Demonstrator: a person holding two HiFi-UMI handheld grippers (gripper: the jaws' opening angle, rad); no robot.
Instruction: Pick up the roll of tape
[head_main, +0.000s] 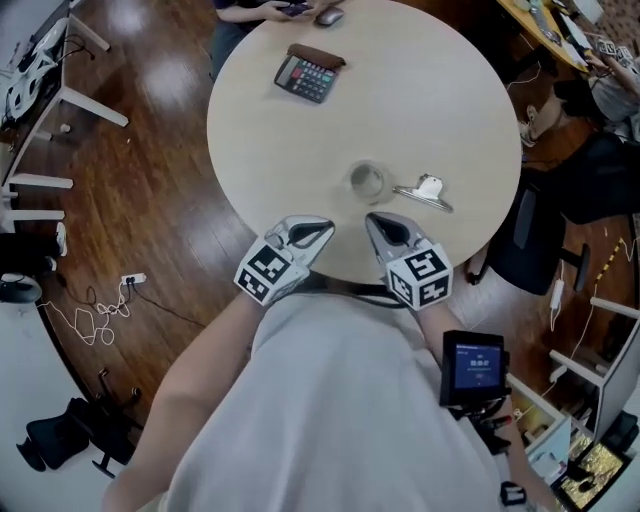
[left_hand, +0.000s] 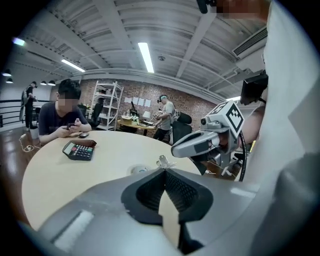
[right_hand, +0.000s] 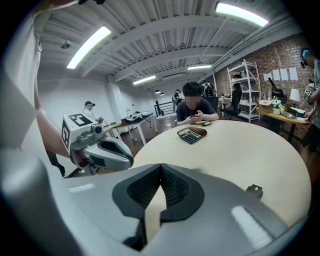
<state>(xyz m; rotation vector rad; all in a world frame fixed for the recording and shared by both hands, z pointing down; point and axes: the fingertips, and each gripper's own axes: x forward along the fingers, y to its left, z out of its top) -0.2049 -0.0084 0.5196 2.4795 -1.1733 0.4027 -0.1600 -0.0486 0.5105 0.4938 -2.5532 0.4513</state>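
Clear tape roll (head_main: 367, 181) lay flat and untouched on the round table (head_main: 440, 90), just beside a metal clip (head_main: 425, 190); nothing picked up yet. Left gripper (head_main: 322, 232) and right gripper (head_main: 374, 224) hovered at the near edge, both clenched on nothing. Roll looked small, see-through, hole up; approach, opening and grasp all left

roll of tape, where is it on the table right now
In the head view the roll of tape lies on the round table near its near edge, just left of the metal clip and just ahead of the right gripper.
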